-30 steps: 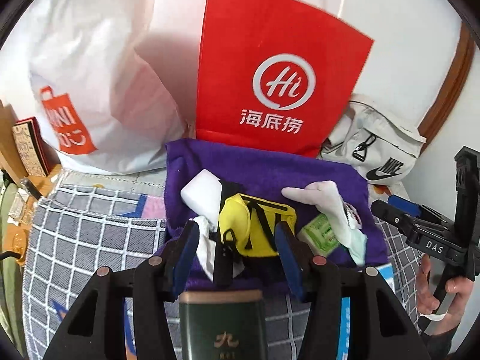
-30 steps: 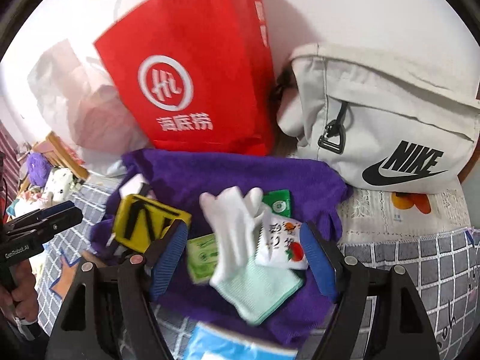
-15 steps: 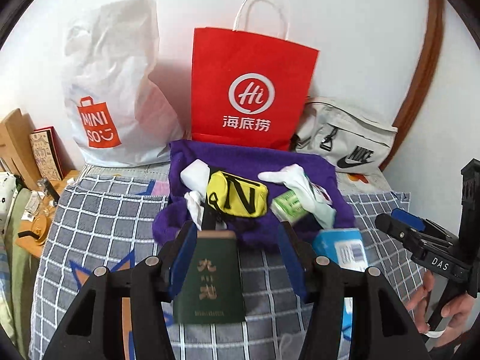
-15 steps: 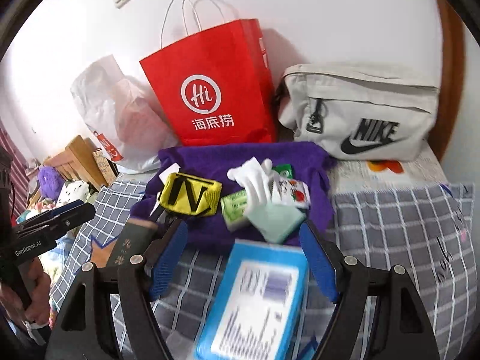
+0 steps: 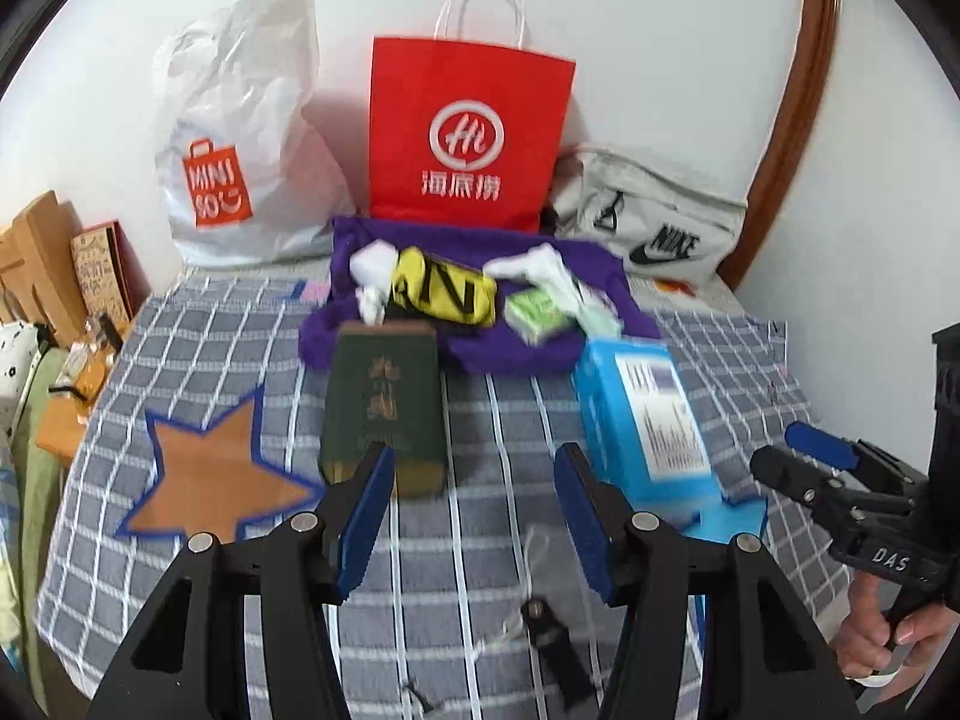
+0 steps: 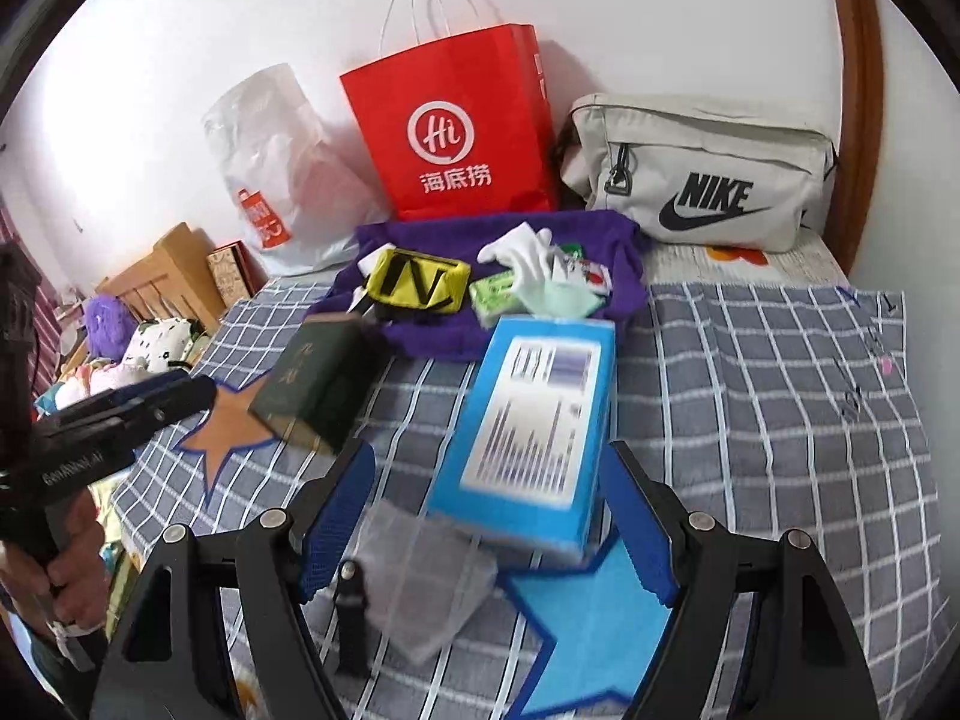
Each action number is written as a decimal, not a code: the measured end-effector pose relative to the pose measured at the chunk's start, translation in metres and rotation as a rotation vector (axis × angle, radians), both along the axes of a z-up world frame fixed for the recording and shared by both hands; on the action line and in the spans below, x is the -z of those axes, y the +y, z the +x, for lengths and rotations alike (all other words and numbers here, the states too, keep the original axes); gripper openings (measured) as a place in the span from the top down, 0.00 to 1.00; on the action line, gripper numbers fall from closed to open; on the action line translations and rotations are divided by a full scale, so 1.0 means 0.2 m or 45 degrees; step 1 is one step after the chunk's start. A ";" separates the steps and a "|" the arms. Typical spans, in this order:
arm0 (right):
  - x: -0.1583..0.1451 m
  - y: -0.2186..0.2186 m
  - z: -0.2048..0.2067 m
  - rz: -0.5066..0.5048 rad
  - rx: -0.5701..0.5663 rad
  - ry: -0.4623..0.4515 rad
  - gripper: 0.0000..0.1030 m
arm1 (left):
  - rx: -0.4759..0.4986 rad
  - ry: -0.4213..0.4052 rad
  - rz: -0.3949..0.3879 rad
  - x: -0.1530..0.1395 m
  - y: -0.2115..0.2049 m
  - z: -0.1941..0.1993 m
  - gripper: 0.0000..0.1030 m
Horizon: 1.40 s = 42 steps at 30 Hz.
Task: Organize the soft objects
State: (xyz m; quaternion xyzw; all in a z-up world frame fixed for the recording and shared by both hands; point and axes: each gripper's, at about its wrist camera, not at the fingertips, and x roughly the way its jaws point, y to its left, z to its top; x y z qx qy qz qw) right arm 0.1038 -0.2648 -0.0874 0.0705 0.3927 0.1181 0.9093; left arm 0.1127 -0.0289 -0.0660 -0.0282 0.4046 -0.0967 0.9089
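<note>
- Left wrist view: left gripper (image 5: 474, 513) spread, holding nothing, above the checked bedspread (image 5: 198, 360). Soft objects, a white glove (image 5: 534, 267) and a yellow pouch (image 5: 447, 291), lie far on the purple cloth (image 5: 522, 354). Best approach passes over the green book (image 5: 384, 402).
- Right wrist view: right gripper (image 6: 489, 516) spread, empty; the near blue box (image 6: 534, 420) blocks the way to the cloth; red bag (image 6: 456, 126) and grey bag (image 6: 696, 174) stand behind.

Both wrist cameras looked slantwise down the bed toward the red paper bag (image 5: 471, 138) (image 6: 456, 132), well back from it, the right view offset rightward; both shared it.
</note>
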 end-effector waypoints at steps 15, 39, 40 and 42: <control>0.14 0.00 -0.21 -0.033 0.008 -0.002 0.25 | 0.060 0.158 0.022 0.32 -0.10 -0.22 0.48; 0.11 0.00 -0.30 -0.068 0.012 -0.064 0.26 | 0.138 0.297 0.209 0.63 -0.41 -0.25 0.54; 0.12 0.00 -0.30 -0.069 0.013 -0.063 0.25 | 0.135 0.286 0.232 0.63 -0.41 -0.25 0.63; 0.12 0.00 -0.30 -0.067 0.012 -0.063 0.26 | 0.149 0.274 0.241 0.63 -0.39 -0.25 0.75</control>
